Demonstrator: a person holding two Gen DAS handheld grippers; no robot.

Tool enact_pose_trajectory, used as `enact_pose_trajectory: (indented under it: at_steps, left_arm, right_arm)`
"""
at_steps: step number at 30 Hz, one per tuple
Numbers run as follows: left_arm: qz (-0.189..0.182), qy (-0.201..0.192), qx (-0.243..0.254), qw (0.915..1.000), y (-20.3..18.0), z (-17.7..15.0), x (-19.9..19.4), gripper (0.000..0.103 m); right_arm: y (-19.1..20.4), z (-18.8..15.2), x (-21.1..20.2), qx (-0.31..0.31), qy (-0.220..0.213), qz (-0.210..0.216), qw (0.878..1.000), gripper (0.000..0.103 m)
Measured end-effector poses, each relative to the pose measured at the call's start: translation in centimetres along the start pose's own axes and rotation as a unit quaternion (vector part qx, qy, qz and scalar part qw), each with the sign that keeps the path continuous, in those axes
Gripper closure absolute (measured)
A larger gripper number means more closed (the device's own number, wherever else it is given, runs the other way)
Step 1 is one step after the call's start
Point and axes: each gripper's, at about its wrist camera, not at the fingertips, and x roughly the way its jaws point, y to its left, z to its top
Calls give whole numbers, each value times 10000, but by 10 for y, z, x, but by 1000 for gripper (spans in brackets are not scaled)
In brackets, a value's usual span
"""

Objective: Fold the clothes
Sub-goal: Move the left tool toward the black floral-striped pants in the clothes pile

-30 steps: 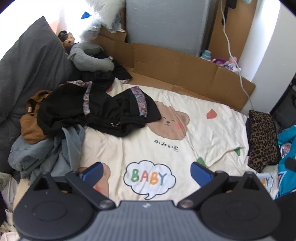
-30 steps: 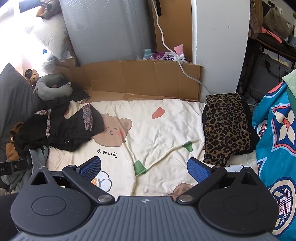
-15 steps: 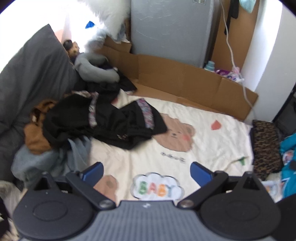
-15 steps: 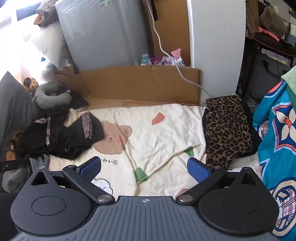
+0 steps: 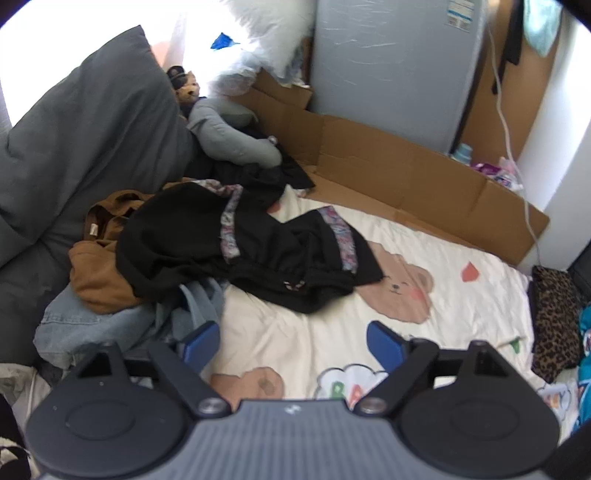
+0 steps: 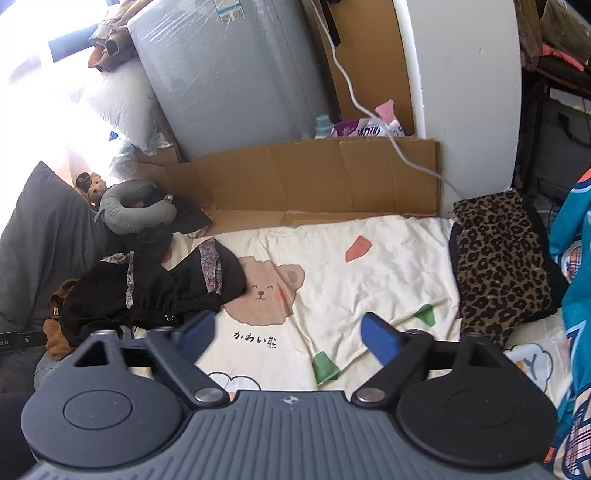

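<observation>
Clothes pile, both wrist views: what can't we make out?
- Brown garment: mostly buried under the black garment with patterned stripes, left view.
- Blue denim piece: lower part hidden behind the left gripper.
- Leopard-print cloth: cut off by the frame edge, left view.
- Right view: the right gripper hides the pile's near edge.

left gripper (image 5: 293, 341) nearer black garment (image 5: 255, 254), jaws narrower

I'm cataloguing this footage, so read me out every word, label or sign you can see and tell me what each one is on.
"かわい熊": on the cream bedsheet, under the bear print.
"BA": start of a colourful cloud print on the bedsheet, the rest hidden behind the left gripper.
"Y": on a cloud print at the bedsheet's right edge.
Sticker on the grey appliance: too small to read.
Purple packet: print blurred.
</observation>
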Motion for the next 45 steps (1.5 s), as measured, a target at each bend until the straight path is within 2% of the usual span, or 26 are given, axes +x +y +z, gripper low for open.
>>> enact_pose_trajectory:
  at_steps: [6, 11, 17, 19, 21, 24, 28, 31, 34, 45]
  left_arm:
    - [-108, -29, -65, 9999, 26, 9, 29, 24]
    - [-160, -41, -221, 9996, 44, 20, 63, 37]
    - [-80, 8, -375, 9993, 59, 33, 107, 45]
    - [-37, 44, -386, 9992, 62, 36, 120, 50]
    - [-11, 94, -437, 9990, 67, 38, 134, 56]
    - [-8, 123, -520, 9986, 74, 41, 157, 60]
    - [67, 172, -529, 9984, 81, 42, 194, 60]
    - [71, 228, -834, 9962, 90, 41, 223, 60]
    - [230, 292, -863, 9956, 95, 40, 249, 60]
    - [-46, 398, -568, 9976, 100, 49, 308, 64]
  right_arm:
    - [4, -10, 22, 47, 74, 177, 9998, 23]
    - [6, -17, 47, 128, 143, 230, 9996, 25]
    - [-5, -24, 79, 307, 183, 234, 9991, 27]
    - [-9, -27, 89, 388, 251, 283, 9985, 33]
    - [-12, -30, 99, 435, 346, 336, 9979, 34]
    - [-15, -36, 113, 433, 422, 392, 9974, 34]
    - [-18, -46, 133, 449, 472, 408, 9970, 34]
    - [-20, -55, 146, 582, 506, 402, 9962, 34]
    - [-20, -62, 156, 644, 602, 425, 9952, 34]
    - [-15, -77, 184, 703, 687, 555, 9936, 34]
